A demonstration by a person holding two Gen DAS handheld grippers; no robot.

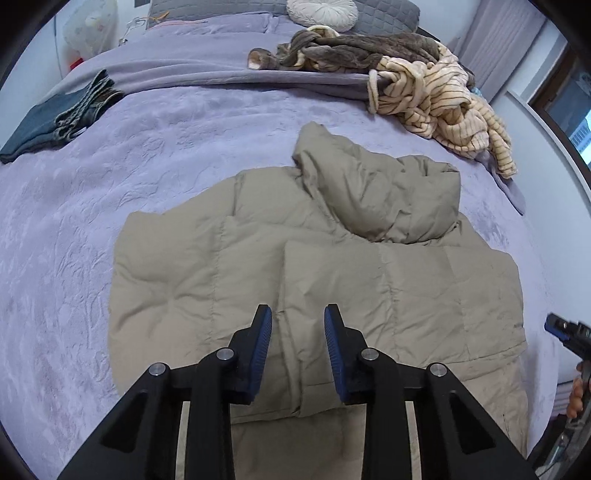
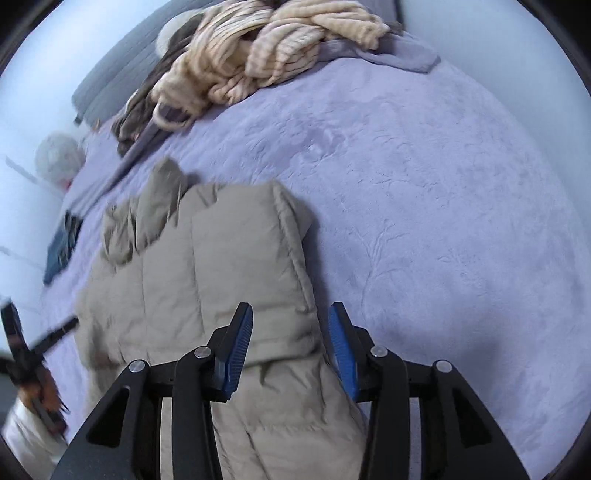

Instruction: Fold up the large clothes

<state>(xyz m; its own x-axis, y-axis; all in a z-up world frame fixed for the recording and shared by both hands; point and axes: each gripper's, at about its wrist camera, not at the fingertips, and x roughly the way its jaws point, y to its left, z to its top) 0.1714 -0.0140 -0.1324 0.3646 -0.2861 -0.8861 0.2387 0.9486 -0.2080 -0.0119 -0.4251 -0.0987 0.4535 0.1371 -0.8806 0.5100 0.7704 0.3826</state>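
A beige hooded puffer jacket (image 1: 332, 266) lies flat on the lilac bedspread (image 1: 110, 184), sleeves folded in over its body and hood at the far end. My left gripper (image 1: 297, 314) hovers above the jacket's middle, jaws apart, nothing between the blue pads. In the right wrist view the same jacket (image 2: 229, 258) stretches away from me. My right gripper (image 2: 290, 312) stands open over the jacket's right edge, not pinching the fabric. The right gripper (image 1: 567, 334) also shows at the right rim of the left wrist view, its jaws unreadable there.
Folded jeans (image 1: 62, 114) rest at the far left of the bed. A heap of cream striped (image 1: 447, 107) and brown plush clothes (image 1: 351, 51) lies at the far right. Grey pillows (image 1: 221, 9) and a round cushion (image 1: 321, 11) sit at the headboard. A window (image 1: 569, 99) is on the right.
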